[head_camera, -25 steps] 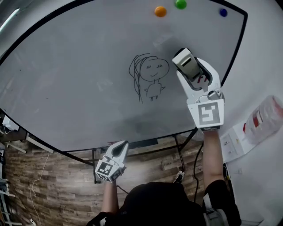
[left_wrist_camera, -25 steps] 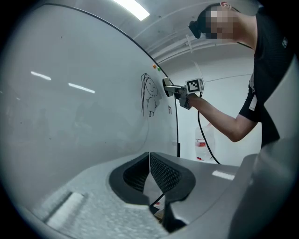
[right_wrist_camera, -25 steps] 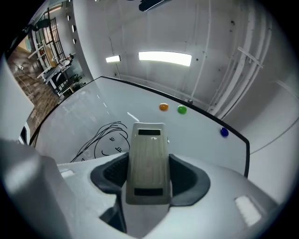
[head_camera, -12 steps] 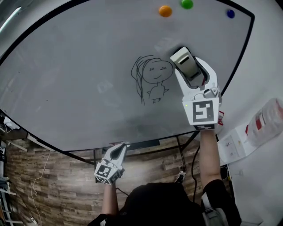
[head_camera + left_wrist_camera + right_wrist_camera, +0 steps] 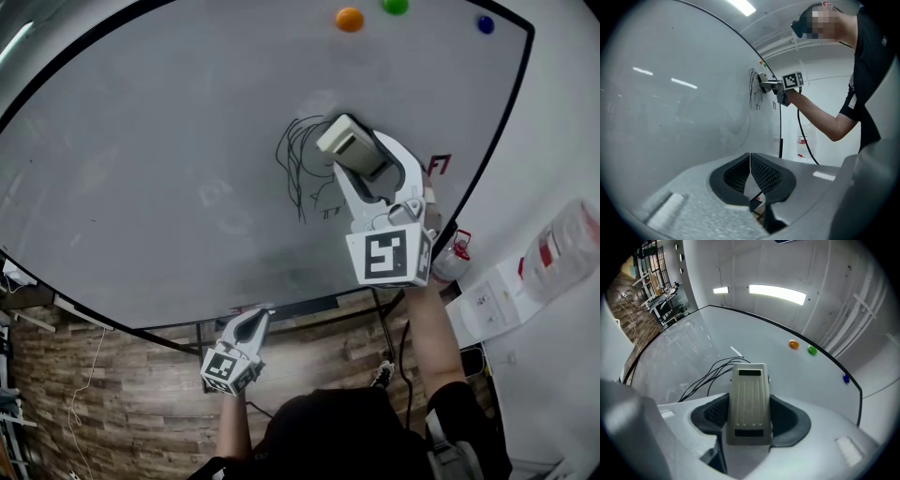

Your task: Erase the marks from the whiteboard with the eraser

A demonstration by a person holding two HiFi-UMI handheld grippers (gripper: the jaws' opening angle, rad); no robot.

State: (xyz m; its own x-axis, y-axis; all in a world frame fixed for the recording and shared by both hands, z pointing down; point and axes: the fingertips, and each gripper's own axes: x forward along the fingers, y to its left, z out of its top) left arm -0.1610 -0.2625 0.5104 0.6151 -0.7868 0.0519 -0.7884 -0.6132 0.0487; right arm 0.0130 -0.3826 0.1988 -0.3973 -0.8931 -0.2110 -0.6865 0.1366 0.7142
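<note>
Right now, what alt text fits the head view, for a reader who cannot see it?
The right claw holds a grey eraser against the whiteboard, covering part of a black marker drawing. The left claw hangs shut and empty near the board's lower edge.

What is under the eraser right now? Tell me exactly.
The whiteboard, with a black scribbled drawing. Its looping lines show left of the eraser and a few strokes below; whatever lies beneath the eraser and right gripper is covered.
</note>
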